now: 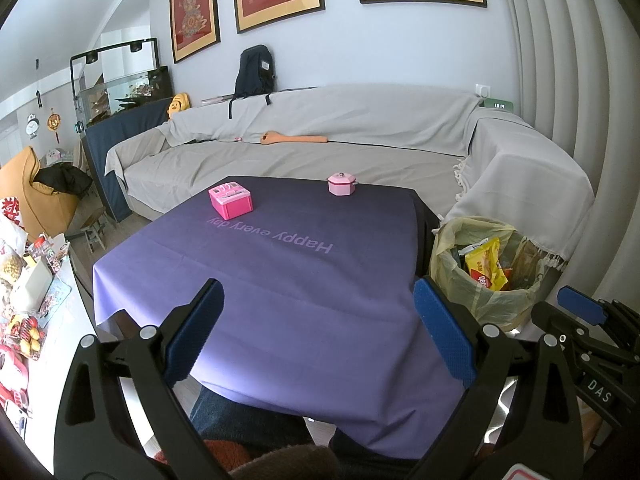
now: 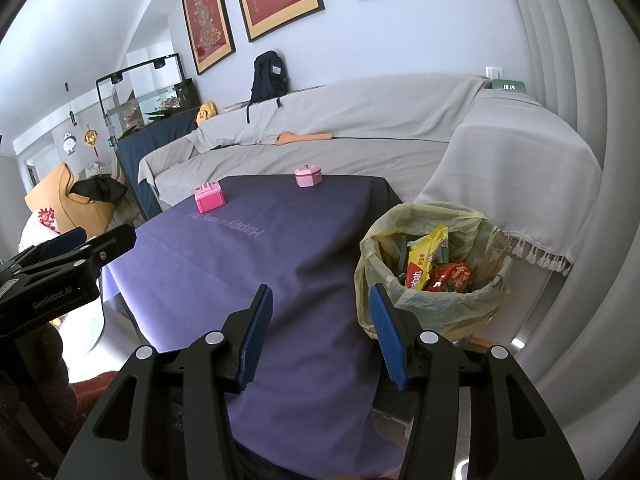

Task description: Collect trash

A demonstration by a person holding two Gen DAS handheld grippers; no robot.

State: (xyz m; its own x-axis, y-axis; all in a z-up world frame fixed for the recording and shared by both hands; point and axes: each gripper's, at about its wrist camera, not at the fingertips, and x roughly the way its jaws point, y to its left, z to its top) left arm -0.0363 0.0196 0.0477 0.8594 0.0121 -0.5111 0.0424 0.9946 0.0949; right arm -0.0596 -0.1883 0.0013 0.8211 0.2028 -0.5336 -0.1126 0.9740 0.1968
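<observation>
A bin lined with a yellowish bag (image 1: pixel 476 304) (image 2: pixel 432 304) stands right of the table and holds yellow and red snack wrappers (image 1: pixel 486 264) (image 2: pixel 430 260). My left gripper (image 1: pixel 320 328) is open and empty above the near edge of the purple tablecloth (image 1: pixel 280 280). My right gripper (image 2: pixel 320 336) is open and empty over the table's right edge (image 2: pixel 304 280), just left of the bin. The right gripper also shows in the left wrist view (image 1: pixel 580 308), and the left gripper in the right wrist view (image 2: pixel 80 244).
A pink toy box (image 1: pixel 231 200) (image 2: pixel 210 199) and a pink toy pot (image 1: pixel 341 183) (image 2: pixel 307 175) stand at the table's far side. A grey-covered sofa (image 1: pixel 320 136) wraps behind and to the right. A cluttered side table (image 1: pixel 28 292) is at the left.
</observation>
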